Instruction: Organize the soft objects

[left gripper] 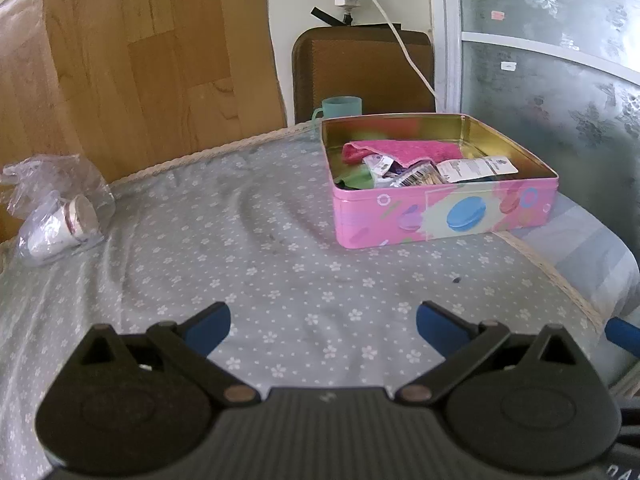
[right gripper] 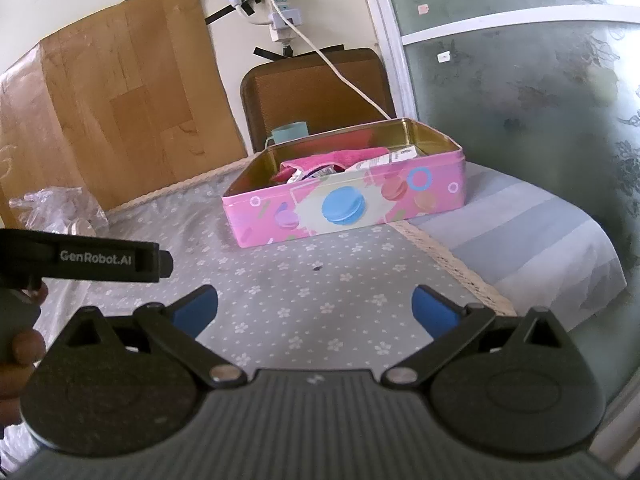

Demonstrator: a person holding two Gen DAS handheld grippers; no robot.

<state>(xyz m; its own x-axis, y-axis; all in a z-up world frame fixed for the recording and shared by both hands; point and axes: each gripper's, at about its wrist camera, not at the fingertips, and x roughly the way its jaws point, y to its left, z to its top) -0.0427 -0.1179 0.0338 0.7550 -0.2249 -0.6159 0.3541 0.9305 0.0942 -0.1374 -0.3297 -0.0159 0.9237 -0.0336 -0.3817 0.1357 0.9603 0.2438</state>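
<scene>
Pink macaron-print tin (left gripper: 444, 216) on the floral-clothed surface (left gripper: 240, 248) already holding a pink towel (left gripper: 400, 150) and packets (sorting apparently near done), left claw (left gripper: 323, 322) and right claw (right gripper: 315, 306) both spread empty, bagged cups (left gripper: 60, 216) aside.
</scene>
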